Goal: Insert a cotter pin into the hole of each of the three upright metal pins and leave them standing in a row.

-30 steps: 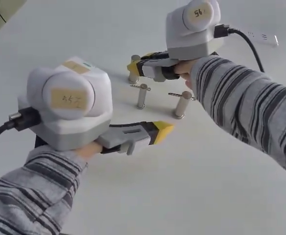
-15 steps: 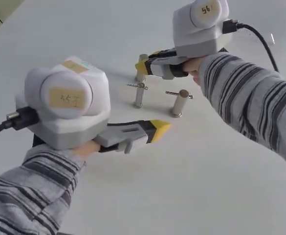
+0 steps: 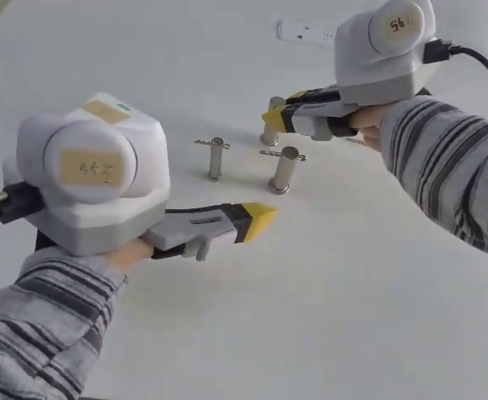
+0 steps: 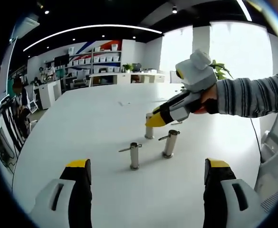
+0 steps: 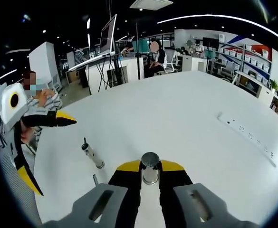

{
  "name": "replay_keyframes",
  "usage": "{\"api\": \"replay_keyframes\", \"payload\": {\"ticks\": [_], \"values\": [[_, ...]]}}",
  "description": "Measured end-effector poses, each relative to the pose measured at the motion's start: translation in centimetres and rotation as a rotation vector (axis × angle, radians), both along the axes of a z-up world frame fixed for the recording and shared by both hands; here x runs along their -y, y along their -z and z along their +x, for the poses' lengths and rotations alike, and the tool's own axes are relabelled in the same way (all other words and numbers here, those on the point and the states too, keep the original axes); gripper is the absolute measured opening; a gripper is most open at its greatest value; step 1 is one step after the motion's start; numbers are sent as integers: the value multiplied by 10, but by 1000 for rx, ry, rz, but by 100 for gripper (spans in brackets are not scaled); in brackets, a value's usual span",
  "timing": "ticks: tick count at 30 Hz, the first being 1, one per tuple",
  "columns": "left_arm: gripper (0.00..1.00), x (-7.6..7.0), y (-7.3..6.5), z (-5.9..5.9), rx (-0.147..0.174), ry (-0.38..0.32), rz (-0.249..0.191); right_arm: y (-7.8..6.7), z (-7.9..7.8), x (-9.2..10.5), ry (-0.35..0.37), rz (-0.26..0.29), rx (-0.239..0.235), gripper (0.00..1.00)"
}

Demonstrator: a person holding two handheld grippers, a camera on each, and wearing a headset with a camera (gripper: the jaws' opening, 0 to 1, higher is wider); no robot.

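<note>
White surface [image 3: 352,317] with three upright metal pins. The right tongs [image 3: 275,119] are closed about the upper part of the far metal pin [image 5: 150,172]. Over the past second they have shifted it sideways, from behind the left-hand pin [image 3: 216,162] to just behind the right-hand pin [image 3: 284,172], and it is upright as before. The left tongs [image 4: 147,164] are spread wide and hold nothing, near the person and well apart from the pins. Each of the two nearer pins bears a cotter pin [image 3: 203,143] through its head. Whether the far metal pin has one cannot be told. The shift probably serves the row, which does not yet look straight.
</note>
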State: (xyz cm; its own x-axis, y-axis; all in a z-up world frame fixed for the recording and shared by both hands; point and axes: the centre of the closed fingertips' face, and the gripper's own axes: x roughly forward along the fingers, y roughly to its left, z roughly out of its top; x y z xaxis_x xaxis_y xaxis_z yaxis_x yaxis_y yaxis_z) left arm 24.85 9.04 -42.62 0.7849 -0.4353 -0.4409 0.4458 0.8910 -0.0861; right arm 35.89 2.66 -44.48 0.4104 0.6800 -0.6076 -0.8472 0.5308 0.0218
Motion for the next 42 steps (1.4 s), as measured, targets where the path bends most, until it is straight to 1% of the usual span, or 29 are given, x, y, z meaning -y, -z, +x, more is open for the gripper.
{"api": "replay_keyframes", "payload": {"ticks": [2, 4, 8, 10, 12, 16, 18, 20, 23, 27, 29, 32, 33, 37, 39, 42], "values": [[99, 1, 0, 0, -2, 2, -2, 0, -2, 8, 10, -3, -3, 8], [99, 1, 1, -1, -7, 4, 1, 0, 2, 18, 24, -3, -3, 8], [99, 2, 2, -2, -11, 9, 3, 0, -5, 38, 52, -10, -2, 8], [99, 2, 2, -2, -9, 12, 3, 0, -8, 45, 59, -7, -4, 8], [99, 3, 2, -2, -8, 16, 6, 1, -7, 54, 67, -3, -6, 8], [99, 4, 2, -2, -10, 20, 3, 3, -19, 67, 73, -16, -5, 8], [99, 5, 2, -2, -9, 22, 3, 4, -19, 73, 70, -22, -7, 8], [99, 5, 2, -2, -7, 25, 3, 4, -23, 78, 68, -26, -6, 8], [99, 5, 3, -2, -9, 27, 4, 5, -29, 83, 63, -35, -11, 8], [99, 6, 4, -2, -10, 29, 7, 6, -42, 84, 44, -67, -1, 8], [99, 6, 4, -2, -9, 31, 8, 7, -45, 84, 42, -71, 1, 8], [99, 6, 5, -2, -11, 30, 11, 7, -54, 82, 39, -65, 0, 8], [99, 6, 5, -2, -11, 30, 11, 7, -53, 82, 38, -63, -1, 8], [99, 5, 4, -1, -7, 29, 10, 7, -63, 79, 34, -51, -5, 8], [99, 6, 4, -1, -8, 30, 10, 8, -69, 75, 27, -50, -5, 8], [99, 5, 4, -1, -8, 30, 9, 9, -76, 70, 25, -37, -16, 8]]}}
